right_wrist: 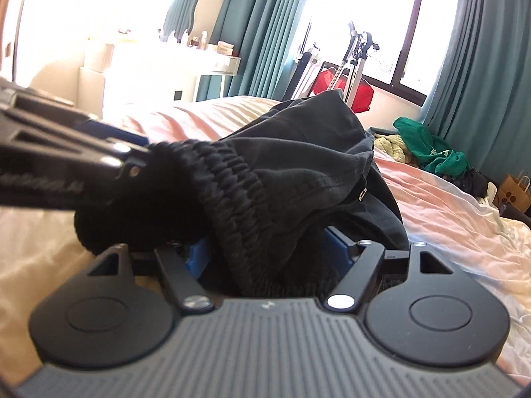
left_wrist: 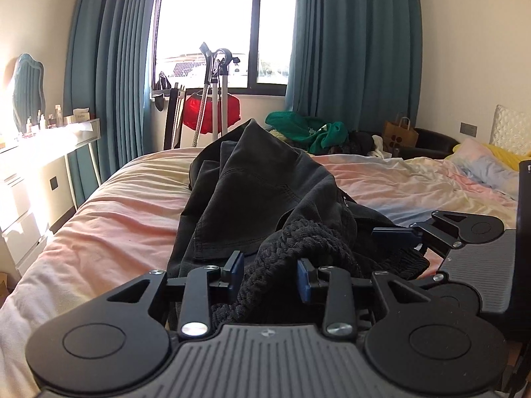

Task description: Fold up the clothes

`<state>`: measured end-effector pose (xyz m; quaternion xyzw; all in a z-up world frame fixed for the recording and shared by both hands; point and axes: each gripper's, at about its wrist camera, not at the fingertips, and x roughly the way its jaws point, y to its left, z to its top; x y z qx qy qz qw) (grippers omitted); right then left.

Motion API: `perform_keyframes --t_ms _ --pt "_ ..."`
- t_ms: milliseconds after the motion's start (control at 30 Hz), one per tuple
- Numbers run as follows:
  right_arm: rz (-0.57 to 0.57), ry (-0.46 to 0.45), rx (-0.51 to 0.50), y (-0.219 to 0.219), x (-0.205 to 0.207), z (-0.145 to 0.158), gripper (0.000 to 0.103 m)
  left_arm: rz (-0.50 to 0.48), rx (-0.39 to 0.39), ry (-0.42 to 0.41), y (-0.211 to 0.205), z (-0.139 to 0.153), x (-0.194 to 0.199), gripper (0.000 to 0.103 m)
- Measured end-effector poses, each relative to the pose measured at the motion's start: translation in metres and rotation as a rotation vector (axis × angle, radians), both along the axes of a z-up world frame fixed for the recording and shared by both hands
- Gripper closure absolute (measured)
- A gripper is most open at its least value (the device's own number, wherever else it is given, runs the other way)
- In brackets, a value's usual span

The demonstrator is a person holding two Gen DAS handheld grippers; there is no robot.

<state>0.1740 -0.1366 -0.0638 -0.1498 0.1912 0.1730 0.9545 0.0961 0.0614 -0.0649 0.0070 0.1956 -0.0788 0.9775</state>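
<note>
While sunlight is pouring through the window point(left_wrist: 212, 26) and washing out the dressing table point(left_wrist: 43, 136) at the left, a dark grey garment point(left_wrist: 265, 185) is lying heaped along the middle of the bed point(left_wrist: 109, 212), its folds rising to a peak toward the far end and its black ribbed waistband point(left_wrist: 298, 242) bunching at the near end. The left gripper point(left_wrist: 270, 273) is sitting low over that waistband with its blue-padded fingers point(left_wrist: 234, 270) standing apart; the ribbed cloth is lying in the gap between them, and the pads are not pressing on it. The right gripper point(right_wrist: 268, 253) is showing at the right edge of the left wrist view, close beside the other one and against the same end of the garment. From its own camera its fingers point(right_wrist: 338, 242) are standing wide apart, with the waistband point(right_wrist: 239, 195) draping thickly between and over them; whether either pad is touching the cloth I cannot tell, since the fabric is hiding much of the left-hand pad. The left gripper is also reaching in from the left of that view, blurred, its tips buried at the bunched elastic. Beyond the garment, a green top point(left_wrist: 308, 129) is lying on a pile of other clothes at the far side of the bed, near a brown paper bag point(left_wrist: 400, 134). Teal curtains point(left_wrist: 351, 43) are hanging either side of the window, and something red point(left_wrist: 212, 111) is hanging below it behind a metal stand point(left_wrist: 219, 93).
</note>
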Motion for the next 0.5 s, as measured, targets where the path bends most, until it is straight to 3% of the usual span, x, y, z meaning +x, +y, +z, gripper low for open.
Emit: perform_keyframes --t_ms 67,100,133,167,200,300,500 --pt "-0.024 0.019 0.065 -0.006 0.017 0.003 0.032 0.014 -0.012 -0.026 0.003 0.002 -0.007 0.061" --pt "-0.033 0.035 0.107 -0.010 0.024 0.007 0.046 0.024 -0.011 -0.035 0.003 0.003 -0.010 0.059" --pt "-0.042 0.041 0.121 -0.014 0.029 0.012 0.073 0.035 -0.007 -0.043 0.002 0.005 -0.013 0.056" --pt "-0.051 0.048 0.135 -0.017 0.034 0.017 0.087 0.040 -0.005 -0.053 0.001 0.006 -0.017 0.047" --pt "-0.059 0.055 0.149 -0.021 0.039 0.022 0.091 0.045 0.003 -0.067 -0.001 0.007 -0.020 0.037" --pt "-0.096 0.042 0.206 -0.047 0.050 0.041 0.092 0.059 0.038 -0.103 -0.011 0.007 -0.029 0.017" --pt "-0.276 -0.009 0.367 -0.152 0.078 0.066 0.092 -0.009 0.165 -0.065 -0.058 -0.013 -0.013 0.015"
